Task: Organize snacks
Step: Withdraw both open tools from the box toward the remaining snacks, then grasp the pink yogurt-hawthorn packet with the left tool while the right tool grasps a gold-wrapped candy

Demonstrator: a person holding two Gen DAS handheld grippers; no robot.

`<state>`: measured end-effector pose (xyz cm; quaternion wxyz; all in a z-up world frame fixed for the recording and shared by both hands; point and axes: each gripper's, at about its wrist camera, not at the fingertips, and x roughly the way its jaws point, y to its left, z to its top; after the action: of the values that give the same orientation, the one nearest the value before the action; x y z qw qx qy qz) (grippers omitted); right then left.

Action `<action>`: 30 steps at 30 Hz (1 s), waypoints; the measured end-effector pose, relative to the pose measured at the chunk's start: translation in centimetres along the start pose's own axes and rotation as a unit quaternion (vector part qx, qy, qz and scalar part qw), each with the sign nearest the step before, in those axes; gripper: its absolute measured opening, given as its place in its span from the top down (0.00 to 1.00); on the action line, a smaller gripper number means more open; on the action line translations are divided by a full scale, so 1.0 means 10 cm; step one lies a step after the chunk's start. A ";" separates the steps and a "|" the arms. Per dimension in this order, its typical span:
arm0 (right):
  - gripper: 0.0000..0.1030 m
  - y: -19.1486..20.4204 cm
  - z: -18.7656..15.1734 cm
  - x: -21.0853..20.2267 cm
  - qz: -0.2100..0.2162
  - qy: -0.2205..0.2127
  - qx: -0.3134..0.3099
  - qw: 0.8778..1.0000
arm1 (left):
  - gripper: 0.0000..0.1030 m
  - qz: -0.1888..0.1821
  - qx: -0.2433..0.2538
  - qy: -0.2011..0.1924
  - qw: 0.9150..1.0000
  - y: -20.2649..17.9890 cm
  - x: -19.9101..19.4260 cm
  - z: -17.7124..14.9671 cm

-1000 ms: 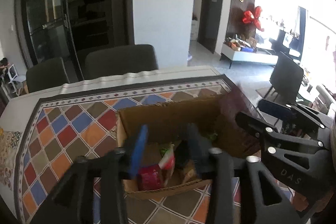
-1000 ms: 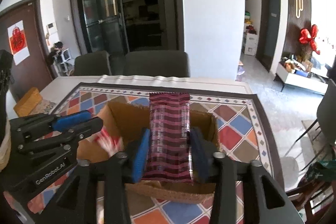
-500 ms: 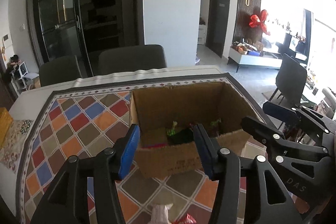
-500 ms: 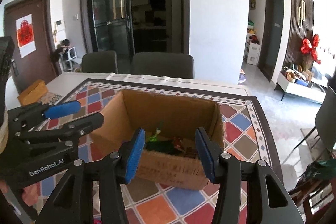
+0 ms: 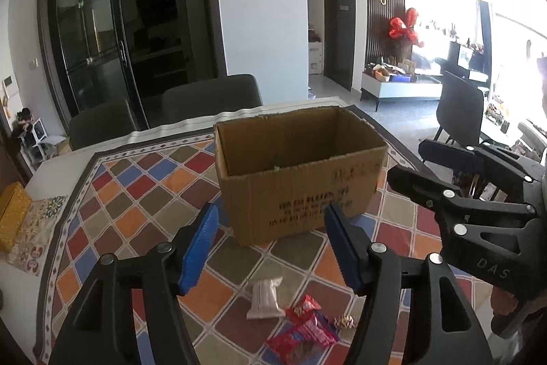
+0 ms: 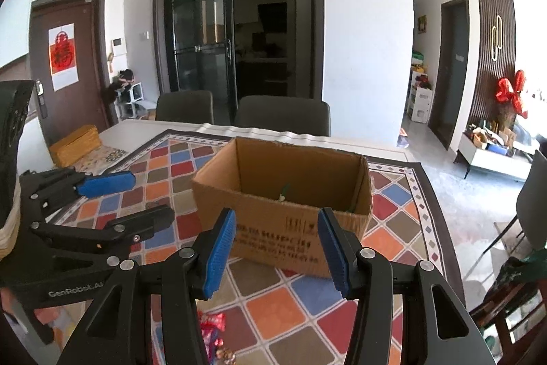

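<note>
My left gripper (image 5: 271, 245) is empty and its jaws are opening; nothing lies between the blue pads. My right gripper (image 6: 277, 250) stands part-spread and is also empty, with only the cardboard box (image 5: 301, 173) visible through its gap.

The loose snacks lie on the tablecloth (image 5: 136, 190), on my side of the box and below the tips of both grippers. In the left wrist view they sit directly under and slightly ahead of the left fingers: a pale wrapped bar (image 5: 265, 296), a red packet (image 5: 301, 337), a small red wrapper (image 5: 304, 307) and a small brownish sweet (image 5: 344, 321). The pale bar's long axis runs roughly away from me, toward the box, about in line with the left gripper. In the right wrist view only a red wrapper (image 6: 212, 324) shows, low and left of that tool. I judge the left gripper to be the nearer one for the next pick, which calls for a downward reach.

Materials:
- Box: corrugated card, open top, printed near wall, rigid. A few items show at its bottom.
- Snack wrappers: thin, crinkled film, likely slippery and easily crushed.
- Tablecloth: flat, diamond-patterned in several colours.
- Pads: ribbed blue strips on black fingers.
</note>
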<state>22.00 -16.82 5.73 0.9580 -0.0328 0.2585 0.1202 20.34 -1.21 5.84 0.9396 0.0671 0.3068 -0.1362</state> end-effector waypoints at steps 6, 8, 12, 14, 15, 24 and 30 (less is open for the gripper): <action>0.50 0.11 -0.16 -0.13 0.015 0.005 -0.003 1.000 | 0.34 -0.002 0.007 0.004 1.000 -0.04 -0.17 -0.23; 0.50 0.14 -0.23 -0.15 0.019 0.010 -0.002 1.000 | 0.34 -0.005 0.008 0.008 1.000 -0.05 -0.20 -0.30; 0.50 0.18 -0.37 -0.16 0.026 0.023 -0.002 0.999 | 0.34 -0.004 0.012 0.016 1.000 -0.07 -0.23 -0.46; 0.50 0.20 -0.43 -0.13 0.029 0.034 -0.004 0.999 | 0.33 -0.006 0.022 0.026 0.999 -0.09 -0.22 -0.55; 0.50 0.22 -0.47 -0.11 0.029 0.040 -0.006 0.999 | 0.33 -0.006 0.026 0.029 0.999 -0.10 -0.21 -0.59; 0.50 0.27 -0.85 0.06 0.039 0.103 -0.010 0.994 | 0.33 -0.024 0.071 0.079 0.994 -0.18 -0.02 -0.92; 0.50 0.33 -1.10 0.18 0.053 0.143 -0.010 0.988 | 0.33 -0.048 0.101 0.117 0.987 -0.27 0.10 -1.11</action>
<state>17.29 -14.63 -4.70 0.9030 -0.0454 0.3929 0.1678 14.14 -1.66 -3.82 0.8780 0.1618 0.4022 -0.2030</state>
